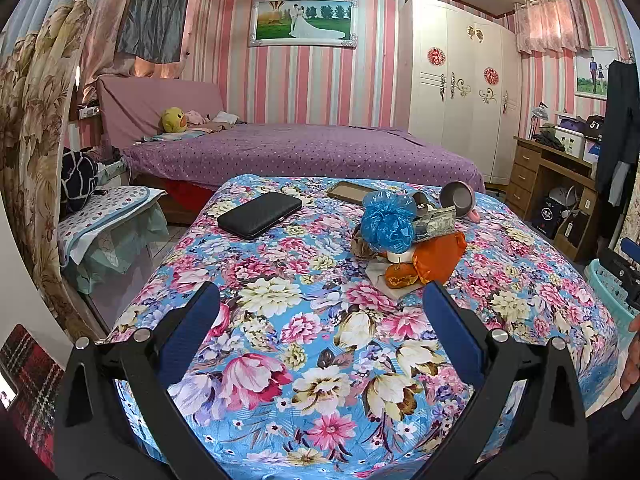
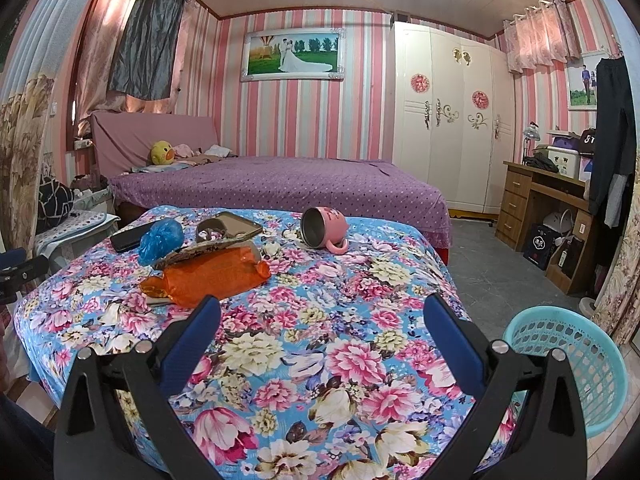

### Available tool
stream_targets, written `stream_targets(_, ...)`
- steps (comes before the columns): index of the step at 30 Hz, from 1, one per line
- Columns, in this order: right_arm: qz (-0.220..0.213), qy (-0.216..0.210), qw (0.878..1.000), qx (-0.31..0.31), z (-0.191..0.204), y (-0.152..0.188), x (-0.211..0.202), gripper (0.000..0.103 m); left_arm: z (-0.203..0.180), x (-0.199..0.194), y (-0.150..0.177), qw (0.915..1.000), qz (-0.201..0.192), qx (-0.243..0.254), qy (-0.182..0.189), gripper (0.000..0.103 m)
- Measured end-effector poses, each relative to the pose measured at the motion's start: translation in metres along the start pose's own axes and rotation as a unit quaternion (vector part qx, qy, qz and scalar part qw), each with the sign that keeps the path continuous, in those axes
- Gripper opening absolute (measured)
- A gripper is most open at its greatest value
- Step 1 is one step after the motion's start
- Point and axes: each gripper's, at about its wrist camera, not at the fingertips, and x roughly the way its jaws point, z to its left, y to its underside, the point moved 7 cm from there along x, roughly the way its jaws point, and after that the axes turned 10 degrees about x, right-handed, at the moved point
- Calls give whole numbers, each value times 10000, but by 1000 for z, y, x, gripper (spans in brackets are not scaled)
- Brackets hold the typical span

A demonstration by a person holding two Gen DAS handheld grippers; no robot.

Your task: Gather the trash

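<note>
A pile of trash lies on the floral cloth [image 1: 280, 320]: a crumpled blue plastic bag [image 1: 387, 220], an orange wrapper [image 1: 440, 256], a piece of orange peel [image 1: 400, 278] on a paper scrap, and a flattened printed carton [image 1: 434, 224]. In the right wrist view the blue bag [image 2: 160, 238], orange wrapper [image 2: 212, 278] and carton [image 2: 204, 248] lie left of centre. My left gripper [image 1: 322, 304] is open and empty, short of the pile. My right gripper [image 2: 322, 314] is open and empty, right of the orange wrapper. A turquoise plastic basket [image 2: 568, 360] stands on the floor at the right.
A black case [image 1: 258, 214], a brown tray [image 1: 352, 191] and a tipped pink mug [image 2: 324, 228] also lie on the cloth. A purple bed [image 2: 280, 188] is behind, a white wardrobe [image 2: 448, 120] and a wooden desk [image 2: 540, 204] at the right.
</note>
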Motion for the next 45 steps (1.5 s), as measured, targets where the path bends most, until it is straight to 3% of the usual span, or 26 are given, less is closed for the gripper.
stream_targets(13,-137,-57,9998,160,-3,-5,-3,99,4,1,2,9999,20,-141,0,98)
stream_targets(17,-174,-37,9998,73,4,-22,-2,99,6,9,0,9998,154,-131,-80,98)
stream_targets(25,-322,-232,9991,154,24,-93,29,99,0,33,-65,9998,-33,-158,87,98)
stream_targets(30,-328,-351,9987,182,45,-128,76,99,-19,88,-98,9994,195,-244,178,98)
stream_targets(32,-290,-321,9989,205,48,-125,97,99,-28,111,-100,9989,292,-262,242,98)
stream_targets(36,76,-340,9986,406,42,-85,131,99,-41,150,-79,9974,599,-244,320,98)
stream_targets(41,526,-266,9979,268,45,-60,166,99,-58,183,-58,9950,906,282,299,98)
stream_targets(42,619,-333,9970,338,47,-56,171,99,-58,186,-55,9945,954,302,300,93)
stream_targets(45,799,-498,9953,248,62,-46,178,99,-51,191,-49,9916,1109,-63,661,59)
